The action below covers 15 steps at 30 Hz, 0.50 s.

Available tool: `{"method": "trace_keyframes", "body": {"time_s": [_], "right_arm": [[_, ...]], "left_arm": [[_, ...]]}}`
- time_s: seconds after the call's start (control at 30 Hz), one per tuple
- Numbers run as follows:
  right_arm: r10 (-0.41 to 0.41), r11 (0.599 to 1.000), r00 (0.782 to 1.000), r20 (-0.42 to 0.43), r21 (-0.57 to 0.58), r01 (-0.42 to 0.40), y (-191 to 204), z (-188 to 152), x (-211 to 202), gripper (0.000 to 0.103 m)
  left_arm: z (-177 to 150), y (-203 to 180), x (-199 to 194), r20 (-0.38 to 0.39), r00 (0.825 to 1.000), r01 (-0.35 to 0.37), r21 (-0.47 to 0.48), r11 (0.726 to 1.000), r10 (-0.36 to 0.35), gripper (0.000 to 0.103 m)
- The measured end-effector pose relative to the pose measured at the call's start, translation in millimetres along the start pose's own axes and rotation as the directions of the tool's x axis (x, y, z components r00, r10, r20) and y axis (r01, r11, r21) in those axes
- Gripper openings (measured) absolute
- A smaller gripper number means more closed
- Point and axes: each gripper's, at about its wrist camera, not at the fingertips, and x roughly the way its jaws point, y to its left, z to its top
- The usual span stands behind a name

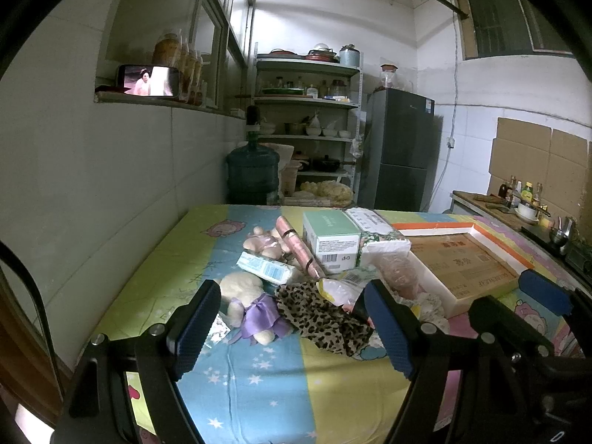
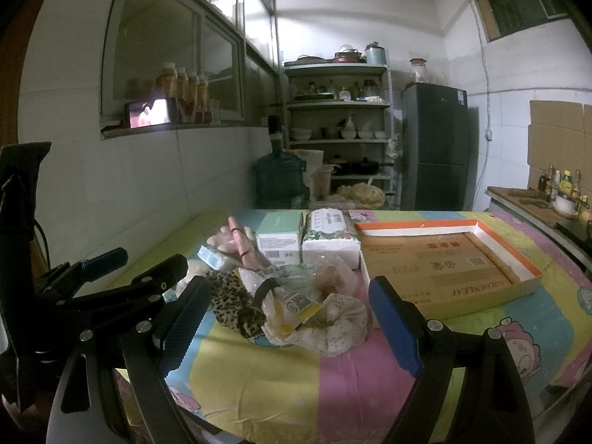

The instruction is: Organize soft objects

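A pile of soft things lies mid-table: a white plush toy with a purple bow (image 1: 247,305), a leopard-print cloth (image 1: 325,316) (image 2: 236,305), a floral cloth pouch (image 2: 333,323), a plastic bag (image 2: 335,272), a pink rolled item (image 1: 298,246) (image 2: 242,246) and tissue packs (image 1: 264,267). An open shallow cardboard box with an orange rim (image 1: 458,259) (image 2: 444,262) sits to the right. My left gripper (image 1: 292,327) is open and empty, just short of the plush and leopard cloth. My right gripper (image 2: 292,327) is open and empty, in front of the pouch.
A green box (image 1: 331,238) (image 2: 279,236) and a floral tissue pack (image 2: 329,236) stand behind the pile. The table has a cartoon-print cloth (image 1: 266,377). A wall runs along the left. A water jug (image 1: 252,170), shelves and a fridge (image 1: 399,148) stand beyond the far edge.
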Motion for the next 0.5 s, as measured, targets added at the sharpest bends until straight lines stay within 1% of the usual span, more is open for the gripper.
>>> {"method": "trace_keyframes", "body": {"time_s": [0.5], "right_arm": [[-0.014, 0.999, 1.0, -0.002, 0.036, 0.014, -8.1, -5.1, 2.3, 0.088]], "left_arm": [[-3.0, 1.9, 6.0, -0.023, 1.0, -0.005, -0.002, 1.0, 0.005, 0.08]]}}
